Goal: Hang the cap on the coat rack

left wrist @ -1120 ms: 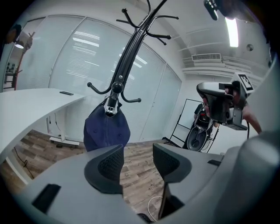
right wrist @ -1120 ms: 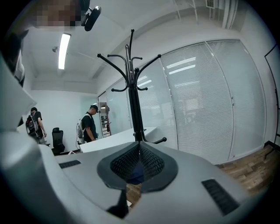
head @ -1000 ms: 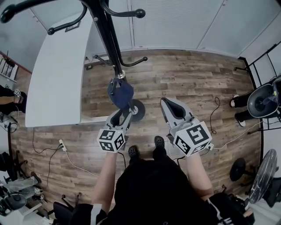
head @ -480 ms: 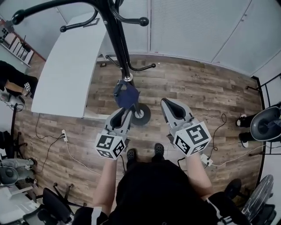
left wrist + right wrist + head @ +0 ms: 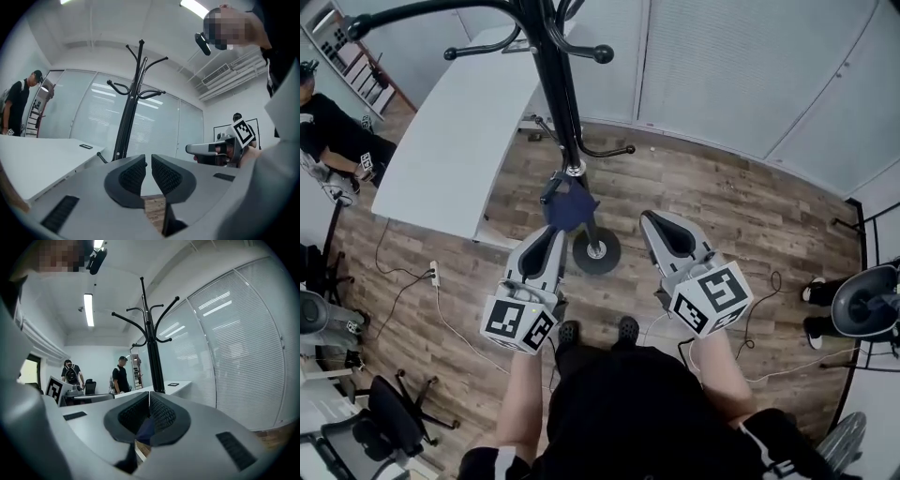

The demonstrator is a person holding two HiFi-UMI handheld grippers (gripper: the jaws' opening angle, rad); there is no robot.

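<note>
Jaws together, right gripper (image 5: 649, 220) (cap (image 5: 570, 208) racked)

Just ahead of the fingers of the left gripper (image 5: 549, 234), which are grey with black ribbed pads and closing on nothing, the cap (image 5: 570, 208) is navy blue and the coat rack (image 5: 553, 84) glossy black. The right gripper (image 5: 656, 221) is the same grey. Both carry white cubes (image 5: 517, 323) with black square markers. Under the fingers the floor (image 5: 731, 211) is brown-grey wood plank, and left of them the bench (image 5: 455, 155) is plain white.
</note>
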